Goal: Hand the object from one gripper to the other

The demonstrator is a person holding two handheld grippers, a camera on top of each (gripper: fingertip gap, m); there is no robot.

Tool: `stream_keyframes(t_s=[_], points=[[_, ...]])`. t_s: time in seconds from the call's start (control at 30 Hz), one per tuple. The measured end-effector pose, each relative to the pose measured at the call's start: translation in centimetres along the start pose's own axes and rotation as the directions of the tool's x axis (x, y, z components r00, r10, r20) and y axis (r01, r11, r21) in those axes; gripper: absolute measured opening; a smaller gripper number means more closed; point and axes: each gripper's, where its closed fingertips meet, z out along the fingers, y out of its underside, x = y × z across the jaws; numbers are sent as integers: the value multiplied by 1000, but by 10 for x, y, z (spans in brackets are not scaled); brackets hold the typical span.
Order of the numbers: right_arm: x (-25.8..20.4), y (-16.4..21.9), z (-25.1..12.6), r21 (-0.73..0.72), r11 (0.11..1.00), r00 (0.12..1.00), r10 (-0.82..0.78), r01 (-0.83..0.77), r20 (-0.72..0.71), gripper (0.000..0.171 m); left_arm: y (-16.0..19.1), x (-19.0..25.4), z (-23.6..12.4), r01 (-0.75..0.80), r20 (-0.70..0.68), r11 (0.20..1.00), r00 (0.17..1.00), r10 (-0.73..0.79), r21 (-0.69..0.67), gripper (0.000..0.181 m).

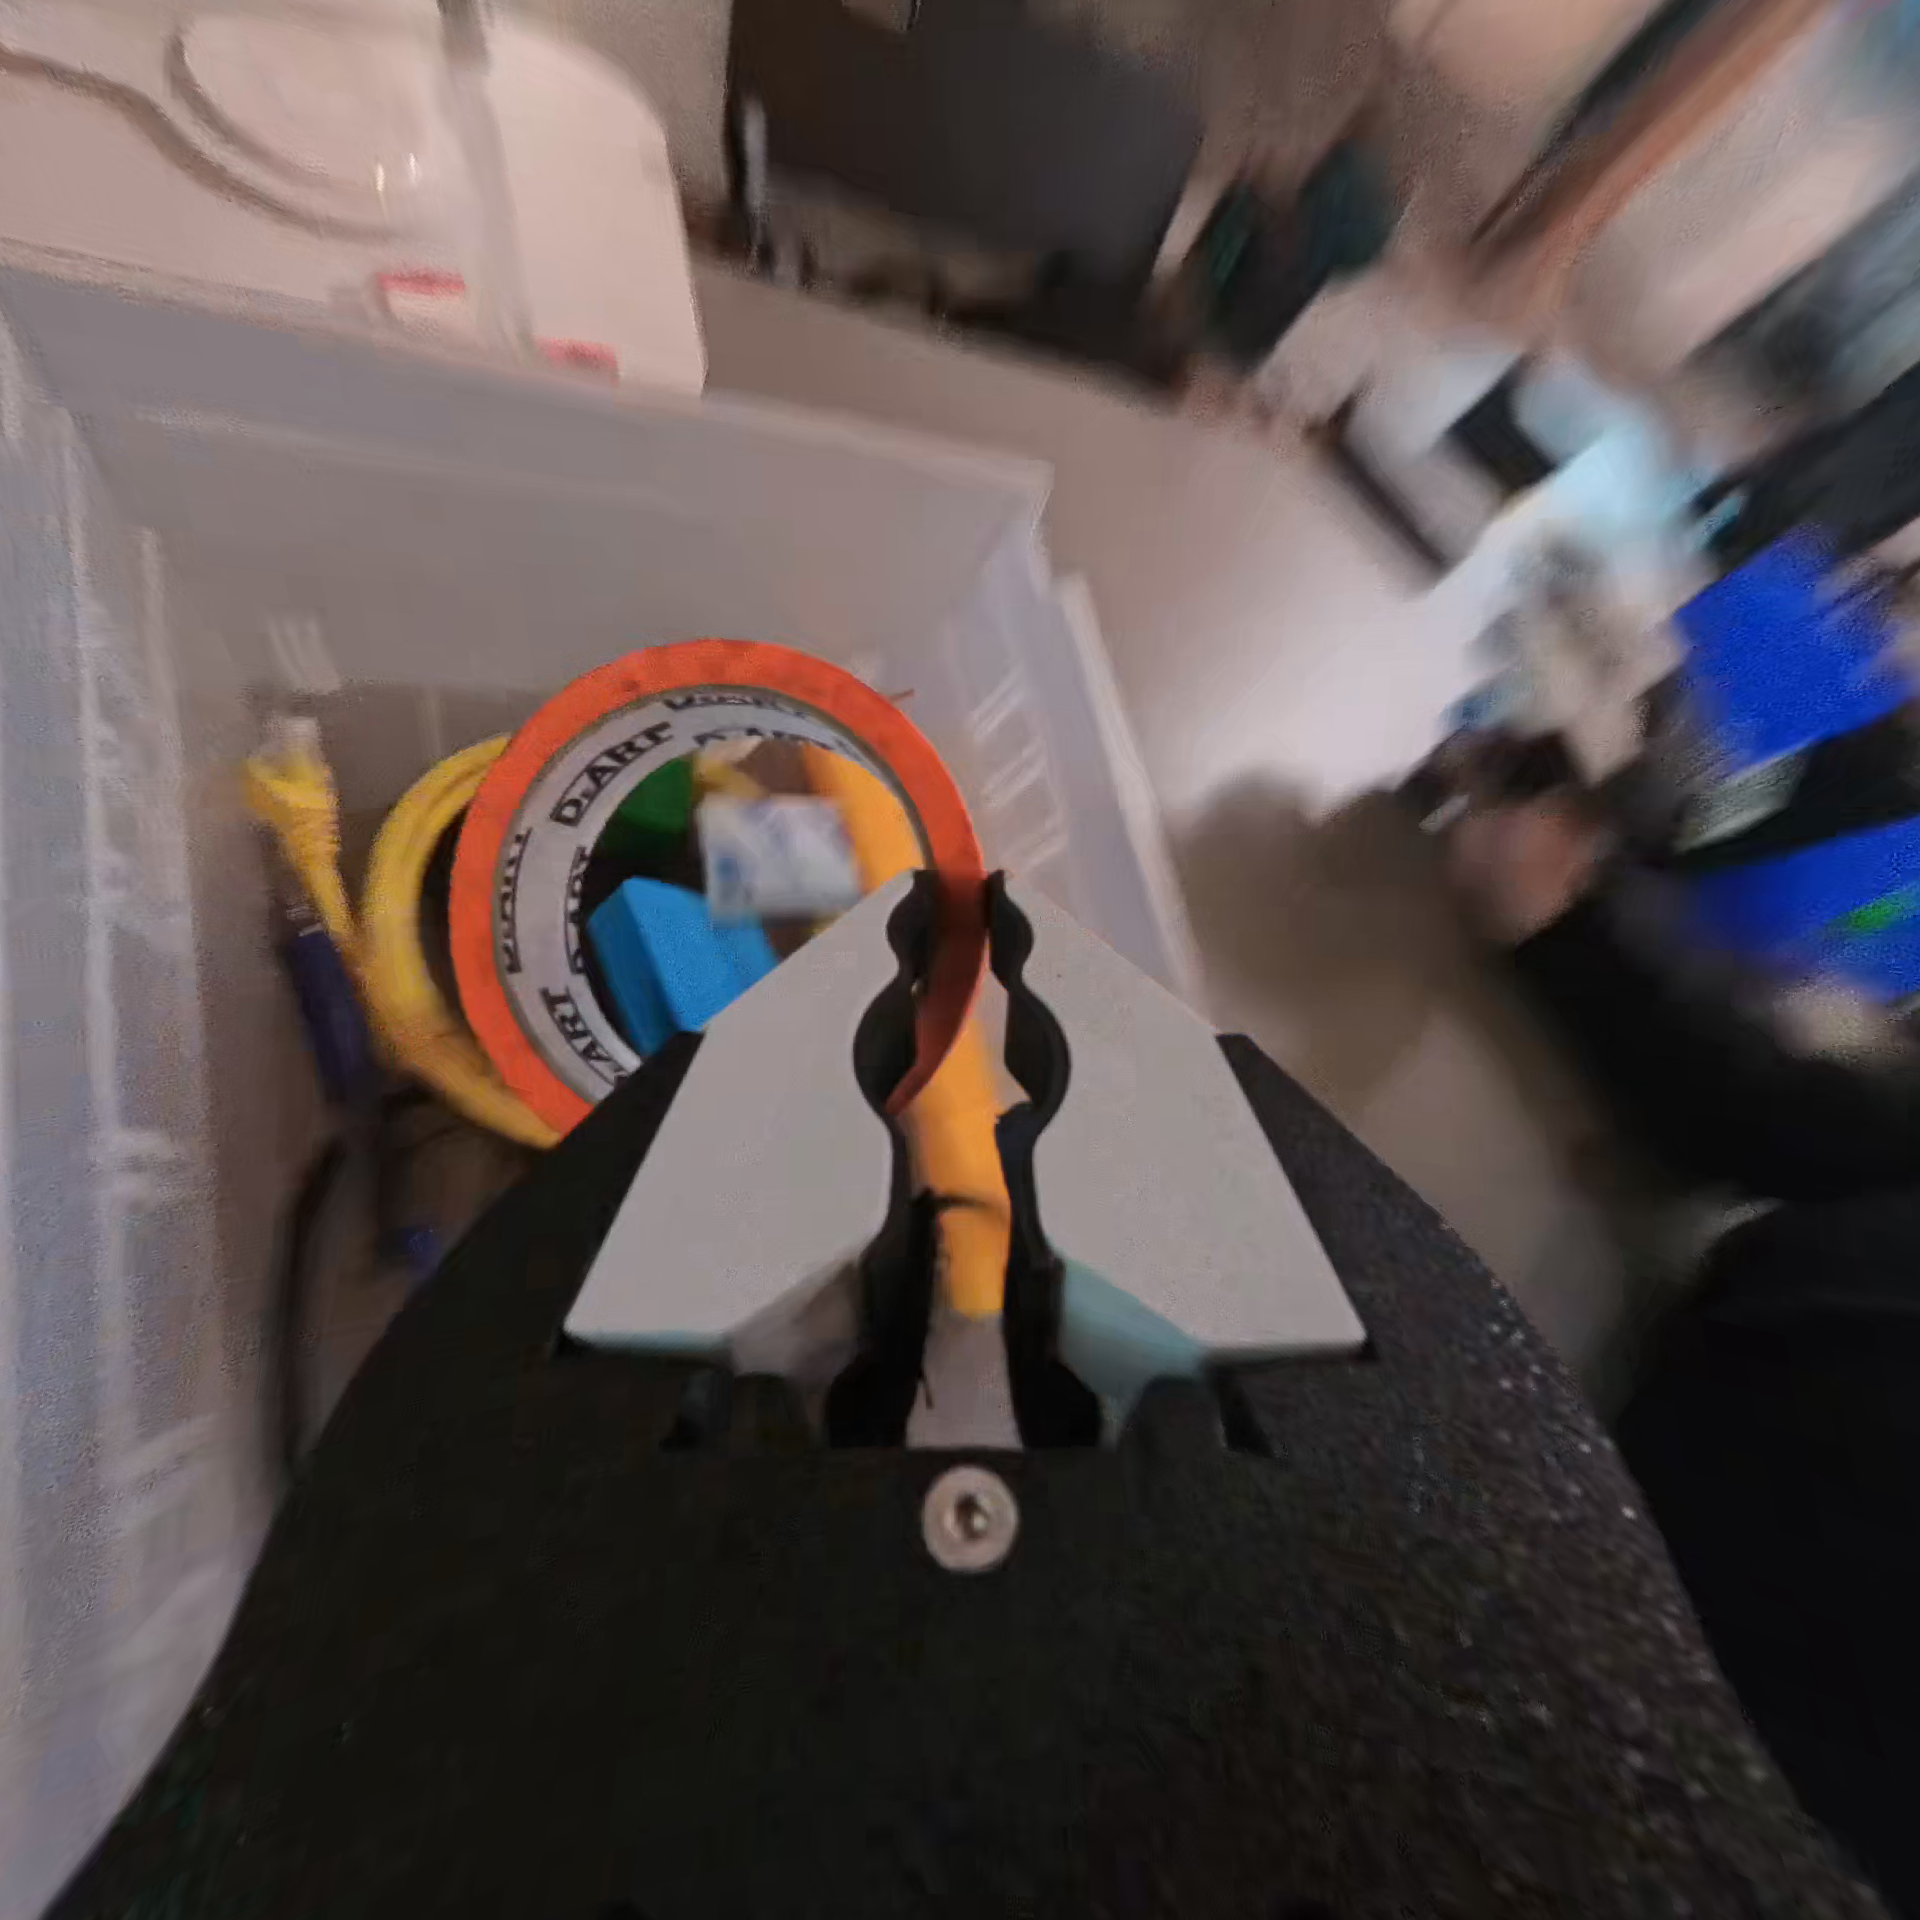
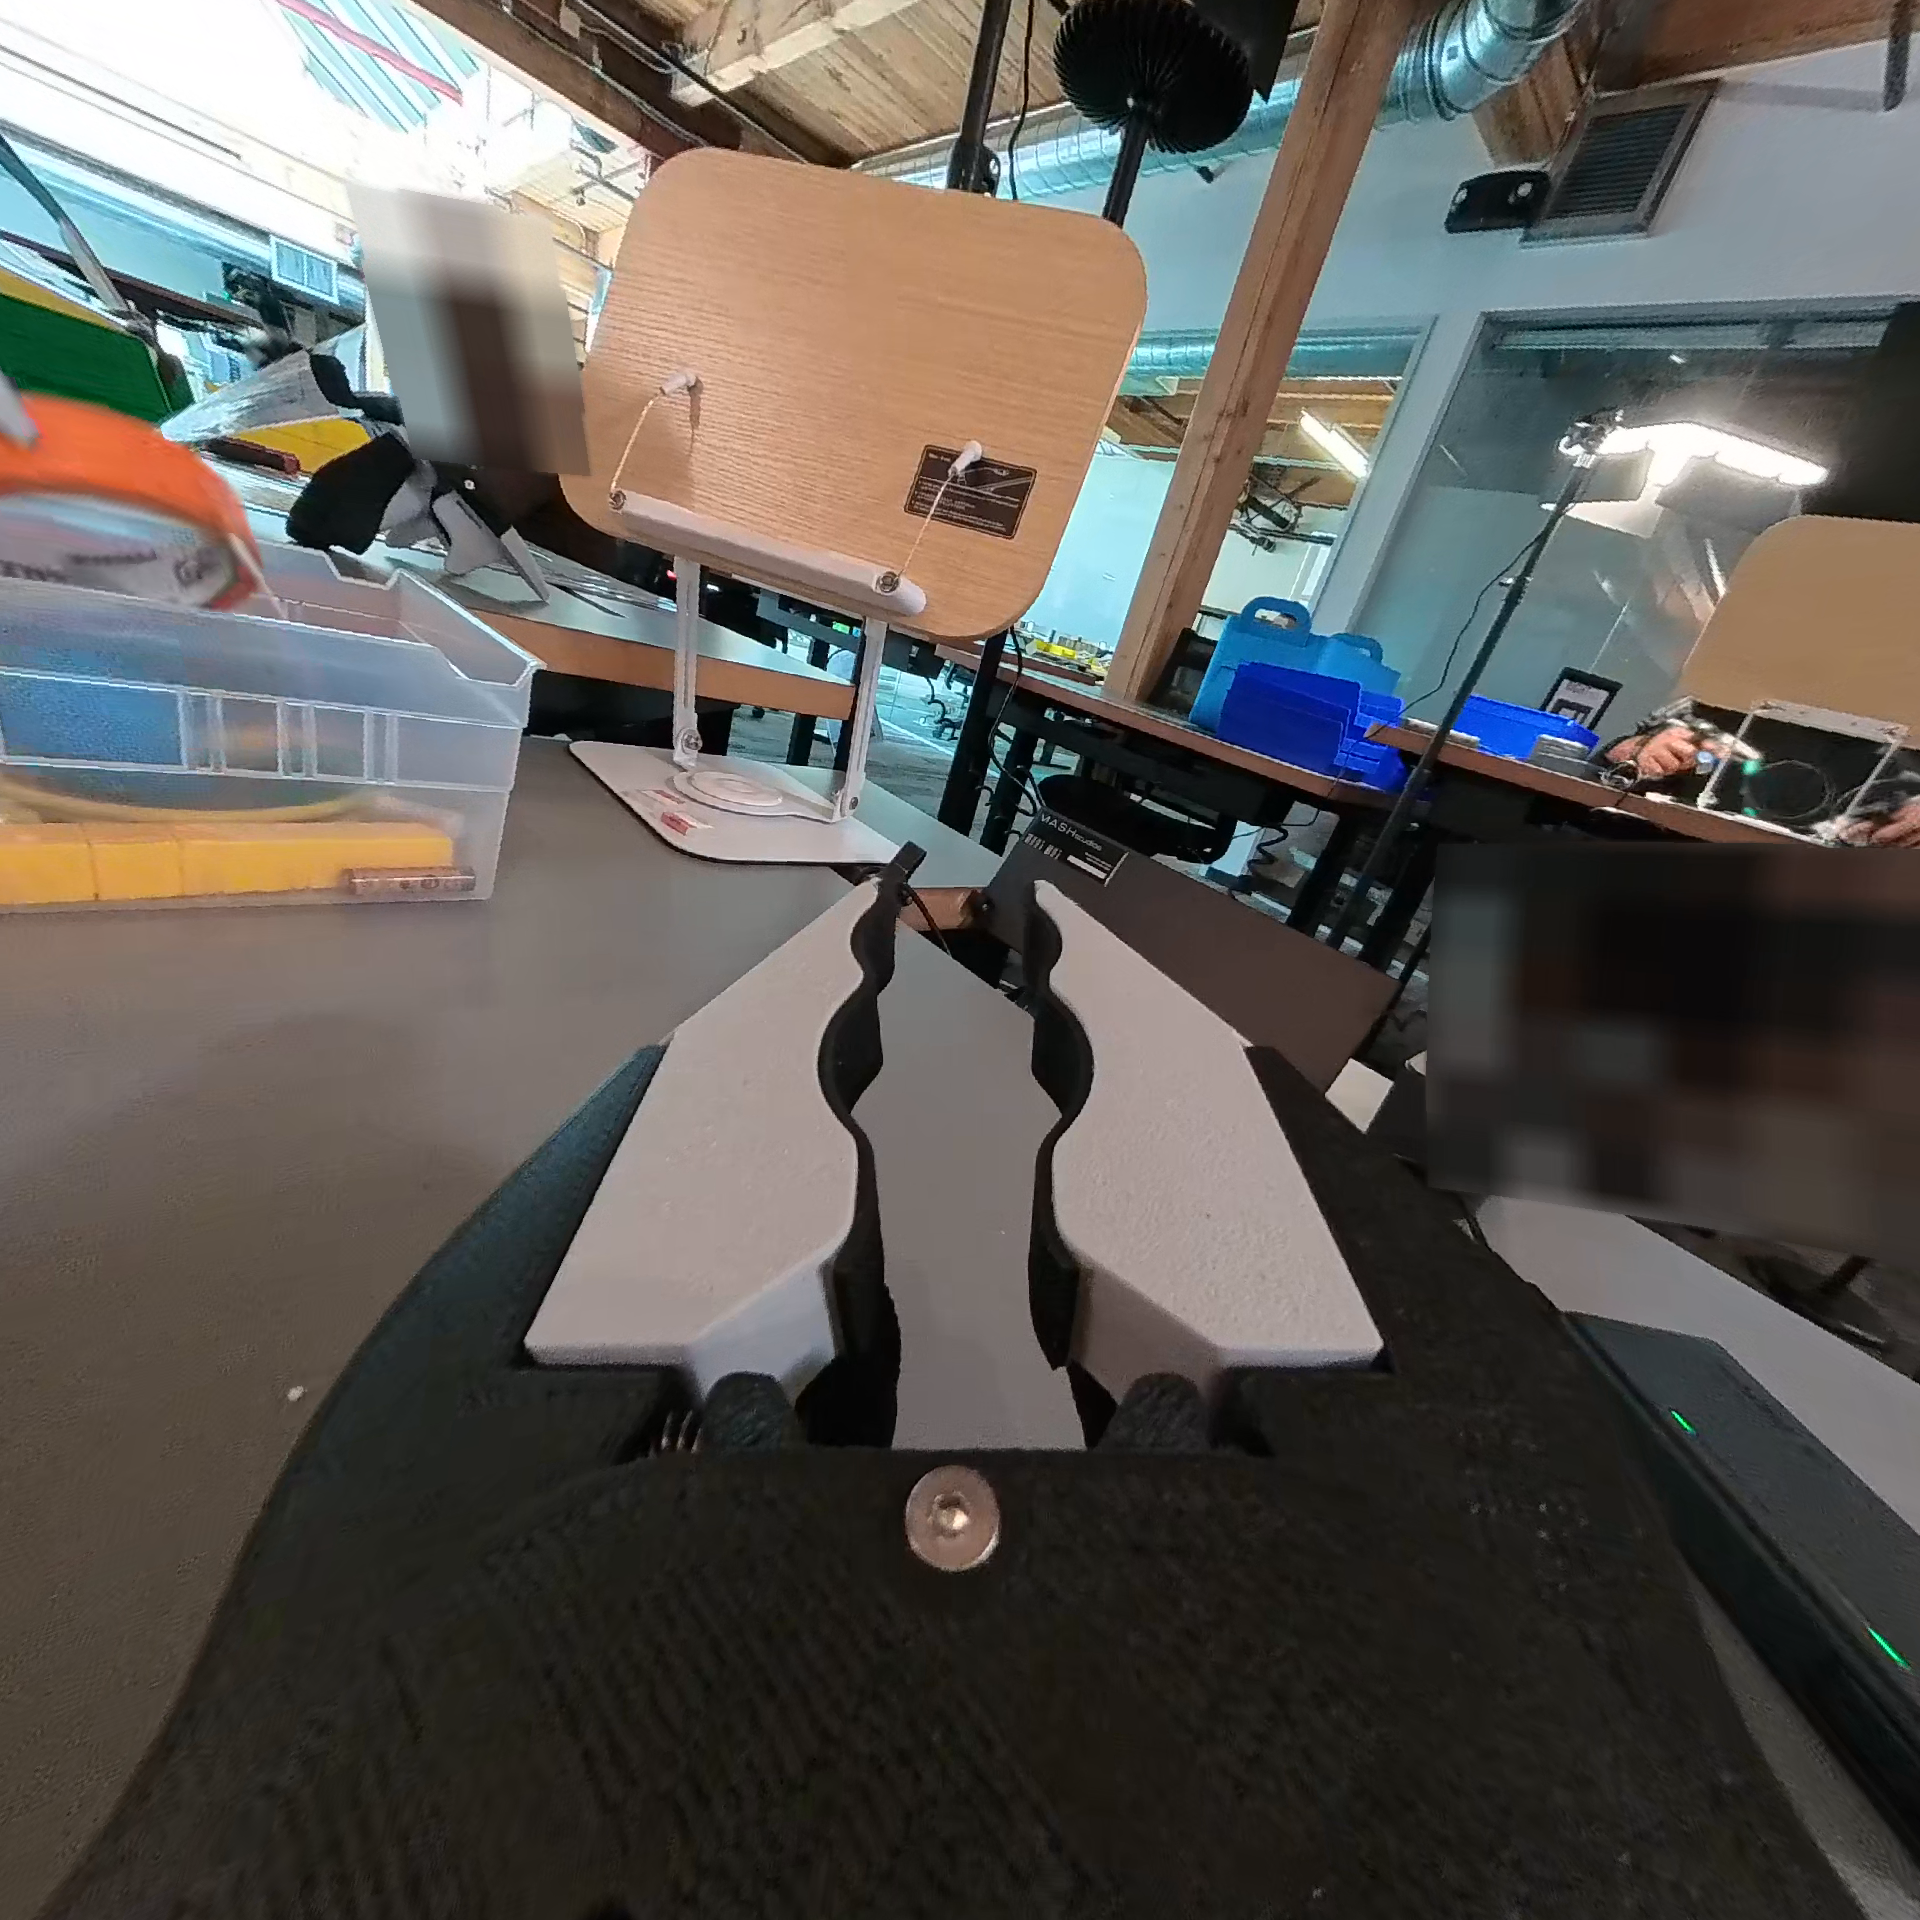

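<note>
At the tips of the left gripper [image 1: 956, 894]: closed hard on the tape [image 1: 488, 883], pinching one thin wall of the orange ring, the rest of the roll standing out ahead and to the left. Held clear above a bin [image 1: 520, 499] of see-through plastic, with a yellow cable [image 1: 405, 883] and a blue block [image 1: 675, 956] lying inside, glimpsed partly through the roll's hole. Heavily blurred here, so no judging the depth of the bite.

To do the hand-over well:
- Carry the roll out from over the bin and toward the right gripper [image 2: 961, 904].
- Turn the free side of the ring to face it, offering a stretch of rim well away from the left tips.
- Set the right jaws square across the wall, one finger through the hole and one outside.
- Close fully, and only then ease the left open.

Likely risk: a thin, edge-on hold, prone to swivelling under a bump.

On the right side: parted to a middling gap, nothing between the fingers, nothing touched, hovering low over the grey table [image 2: 260, 1143]. Well apart from the roll, visible only at the far left edge of that view. Farther back, a wooden book stand [image 2: 862, 395].
</note>
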Motion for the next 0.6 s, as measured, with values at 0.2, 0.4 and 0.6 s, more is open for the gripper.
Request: stream_keyframes(t_s=[0.2, 0.4, 0.6], points=[[-1, -1, 0, 4, 1000, 1000, 9, -9, 10, 23, -57, 35, -46, 305, -351, 858, 923, -158, 414, 7], [-4, -2, -3, 8, 1000, 1000, 7, -7, 28, 23, -89, 158, -47, 102, -384, 727, 893, 233, 679, 8], [12, -6, -17, 29, 1000, 1000, -7, 7, 1, 23, -83, 256, 55, -104, -206, 543, 853, 479, 833, 8]])
